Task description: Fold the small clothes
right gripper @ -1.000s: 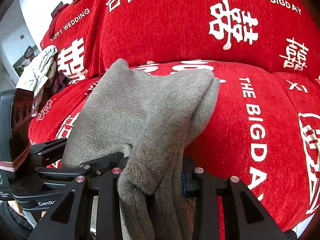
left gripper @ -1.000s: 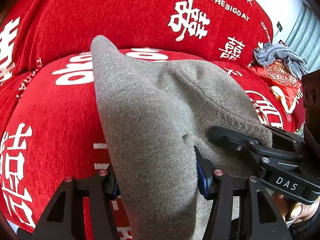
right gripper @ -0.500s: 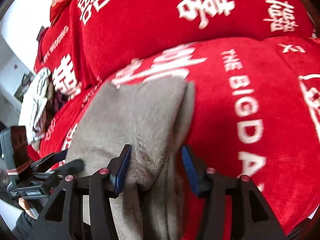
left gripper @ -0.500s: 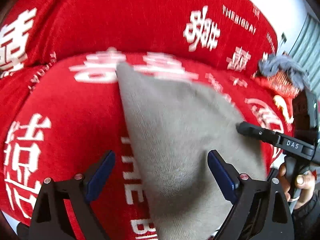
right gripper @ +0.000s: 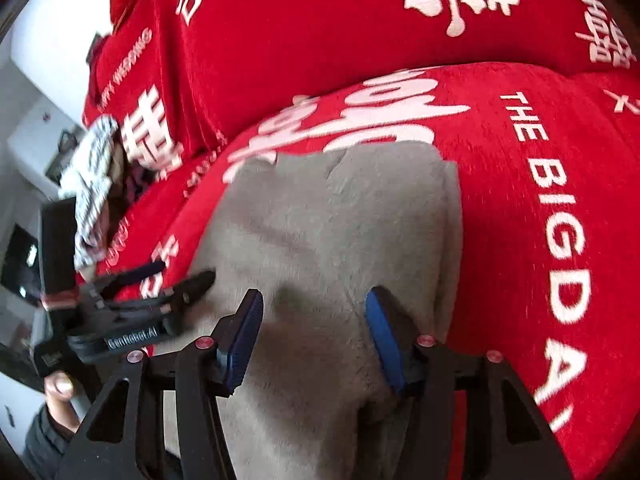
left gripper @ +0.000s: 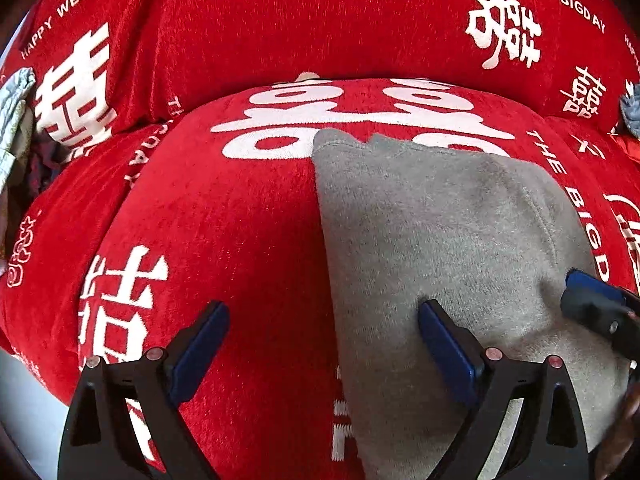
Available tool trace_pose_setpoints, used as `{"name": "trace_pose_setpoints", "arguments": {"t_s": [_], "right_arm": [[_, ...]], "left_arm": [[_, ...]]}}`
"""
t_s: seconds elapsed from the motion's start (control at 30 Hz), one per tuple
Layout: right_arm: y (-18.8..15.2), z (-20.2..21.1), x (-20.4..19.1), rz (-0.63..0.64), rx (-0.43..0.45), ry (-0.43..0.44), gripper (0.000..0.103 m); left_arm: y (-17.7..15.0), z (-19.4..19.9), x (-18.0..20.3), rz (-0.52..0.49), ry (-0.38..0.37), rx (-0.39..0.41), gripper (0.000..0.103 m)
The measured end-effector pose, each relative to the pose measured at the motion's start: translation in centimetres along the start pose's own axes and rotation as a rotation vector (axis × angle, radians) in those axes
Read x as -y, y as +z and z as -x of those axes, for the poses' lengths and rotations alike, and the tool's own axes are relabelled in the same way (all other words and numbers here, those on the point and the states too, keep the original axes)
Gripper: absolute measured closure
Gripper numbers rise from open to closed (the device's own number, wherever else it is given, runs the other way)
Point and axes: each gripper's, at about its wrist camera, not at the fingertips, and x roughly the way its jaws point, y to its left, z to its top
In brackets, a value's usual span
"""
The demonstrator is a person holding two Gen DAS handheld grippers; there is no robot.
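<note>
- Grey garment [left gripper: 440,240]: small knit piece, lying flat on the red sofa cover [left gripper: 240,220], over the seat cushion. Its far edge overlaps the large white character printed on the cushion. A stitched seam curves along its right side in the left wrist view.
- Same grey garment in the right wrist view [right gripper: 332,232]: a straight folded edge on the right, a small notch in the far edge.
- Left gripper [left gripper: 324,344]: fingers spread wide, having just been opening. The left blue pad [left gripper: 200,344] sits over bare red cover; the right blue pad [left gripper: 444,344] sits over the grey cloth. The garment's left edge runs between the two; neither pad presses it.
- Right gripper [right gripper: 312,340]: fingers partly apart, both blue pads [right gripper: 240,340] above the grey cloth, the cloth lying slack between them, not pinched.
- Right gripper, seen from the left wrist [left gripper: 600,312]: at the garment's right edge, blurred.
- Left gripper, seen from the right wrist [right gripper: 160,292]: at the garment's left edge, held by a person's hand [right gripper: 60,392] in a dark sleeve.
- Sofa cover: red plush, white characters and lettering "THE BIG DAY" and "HAPPY WEDDING".
- Pale patterned cloth [right gripper: 92,176]: heaped at the left end of the sofa, well apart from the garment.
- Blue-grey cloth [left gripper: 630,112]: at the right edge, only partly in view.
</note>
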Motion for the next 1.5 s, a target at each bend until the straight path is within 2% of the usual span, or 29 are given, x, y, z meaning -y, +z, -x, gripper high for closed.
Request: {"name": "trace_pose_setpoints", "arguments": {"t_s": [0.03, 0.23, 0.3, 0.37, 0.47, 0.6, 0.67, 0.77, 0.9, 1.03, 1.17, 1.23, 1.3, 1.4, 1.5], "right_arm": [[0.1, -0.1, 0.1, 0.001, -0.002, -0.003, 0.048], [-0.2, 0.9, -1.6, 0.085, -0.019, -0.080, 0.046], [-1.4, 2.6, -2.4, 0.140, 0.003, -0.083, 0.045], [-2.7, 4.3, -3.0, 0.184, 0.036, -0.076, 0.041], [-4.2, 6.1, -2.9, 0.201, 0.073, -0.051, 0.039], [-5.2, 7.4, -2.5, 0.199, 0.124, -0.035, 0.039], [-5.5, 7.7, -2.8, 0.209, 0.152, -0.021, 0.039], [-5.9, 6.5, -3.1, 0.223, 0.126, -0.004, 0.039], [-7.2, 3.4, -2.2, 0.217, 0.017, -0.056, 0.040], [-9.3, 3.8, -2.2, 0.260, 0.058, -0.080, 0.040], [-11.0, 4.4, -2.5, 0.276, 0.056, -0.111, 0.038], [-11.6, 4.3, -2.6, 0.267, 0.036, -0.140, 0.038], [-12.0, 4.6, -2.9, 0.263, 0.027, -0.181, 0.037], [-12.4, 6.0, -4.7, 0.283, 0.104, -0.248, 0.036], [-12.6, 7.1, -6.6, 0.318, 0.192, -0.312, 0.030]], "left_arm": [[0.1, -0.2, 0.0, 0.003, 0.014, 0.003, 0.000], [-0.5, 1.6, -0.5, 0.029, -0.034, 0.018, 0.000], [-1.4, 3.1, -0.3, -0.002, -0.063, 0.052, 0.000], [-2.8, 4.7, 0.2, -0.034, -0.060, 0.093, 0.000], [-4.7, 6.1, 1.1, -0.073, -0.083, 0.132, 0.000], [-6.1, 6.5, 2.6, -0.138, -0.012, 0.195, 0.000], [-6.4, 6.1, 3.1, -0.149, -0.002, 0.205, 0.000], [-6.7, 5.3, 3.2, -0.143, -0.004, 0.192, 0.000], [-7.7, 4.9, 2.8, -0.124, -0.032, 0.189, 0.000], [-9.1, 5.0, 2.4, -0.126, -0.042, 0.208, 0.000], [-10.0, 5.2, 2.2, -0.108, -0.047, 0.213, 0.000], [-10.4, 5.7, 2.4, -0.109, -0.031, 0.221, 0.000], [-10.9, 6.9, 2.7, -0.114, 0.002, 0.266, 0.000], [-11.5, 8.7, 3.3, -0.121, 0.043, 0.359, 0.000], [-11.5, 10.3, 3.5, -0.114, 0.090, 0.426, 0.000]]}}
